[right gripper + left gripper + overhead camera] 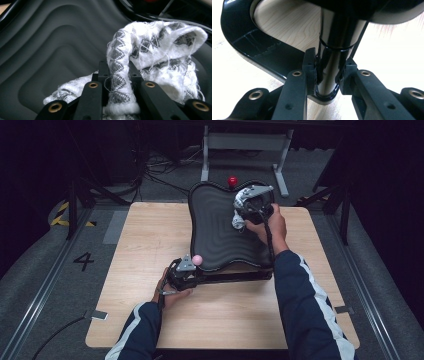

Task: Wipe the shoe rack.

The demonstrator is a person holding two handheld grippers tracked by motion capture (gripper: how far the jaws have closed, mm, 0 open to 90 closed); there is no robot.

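Dark floor and tangled cables frame a pale wooden table (150, 245) in the high view, and on it stands a black chair part: a wavy-edged ribbed seat panel (215, 227) tilted up on edge, its lower rim touching the tabletop near the middle. Down at the bottom left, the left hand (172, 292) holds the left gripper (186, 272) at the near corner of the panel, right by a black bar (235, 277) running along the foot of the piece. Up at the right, the right hand (270, 225) presses the right gripper (247, 207) against the panel's upper face, with a white and grey cloth (238, 220) bunched under it. A red ball (232, 181) peeks over the panel's top rim.

Over to the left gripper view: the 2 black jaws are clenched on a glossy black post (332, 62), pads pressing it from both sides. A curved black frame piece (257, 50) sweeps round behind on the wood.

Now the right gripper view: the jaws are clamped on a fold of the cloth (120, 82), the patterned weave pinched between the pads and spilling out to the right in a frayed heap. It lies against the ribbed dark face of the panel (50, 50).
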